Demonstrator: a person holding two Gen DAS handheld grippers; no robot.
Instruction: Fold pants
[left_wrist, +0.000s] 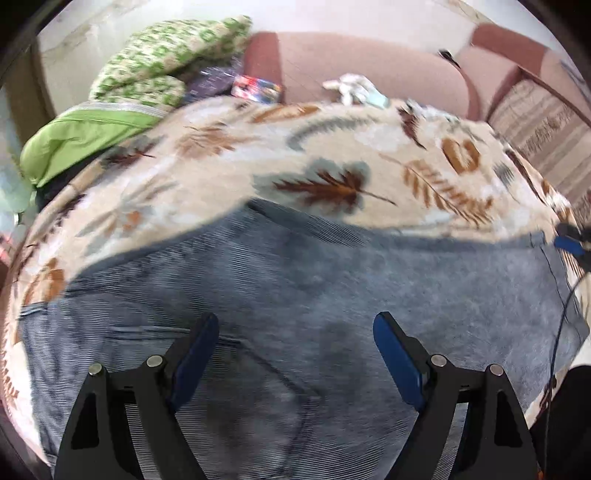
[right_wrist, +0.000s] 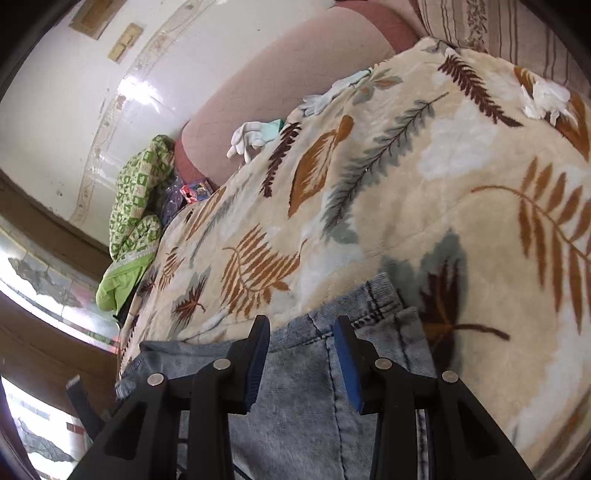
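Garment: the faded blue-grey denim pants (left_wrist: 288, 295) are spread flat across the cream plush blanket printed with brown and grey leaves (left_wrist: 332, 147), which covers a bed or sofa in front of a pink upholstered backrest (left_wrist: 369, 62).
Handling: the denim is judged soft but fairly heavy and thick; it should drape and crease rather than hold a shape, and is not fragile or slippery. The plush beneath may drag on it.
Where to hold: a stitched edge or hem is judged best, where doubled cloth gives the pads something firm; a pinch on the flat middle would lift only a loose bulge.
Left claw (left_wrist: 295, 354): spread wide above the middle of the pants, nothing between its blue pads, no contact seen.
Right claw (right_wrist: 301, 360): partly closed, a clear gap left between the pads, set over a seamed end of the pants (right_wrist: 351, 317) near the blanket; no pinch on the cloth is shown.
Hidden: which end is waist and which is leg cannot be told; the near part of the pants is covered by both claws' black frames.
Unclear: the left wrist view is blurred, so seams and pockets are hard to read.
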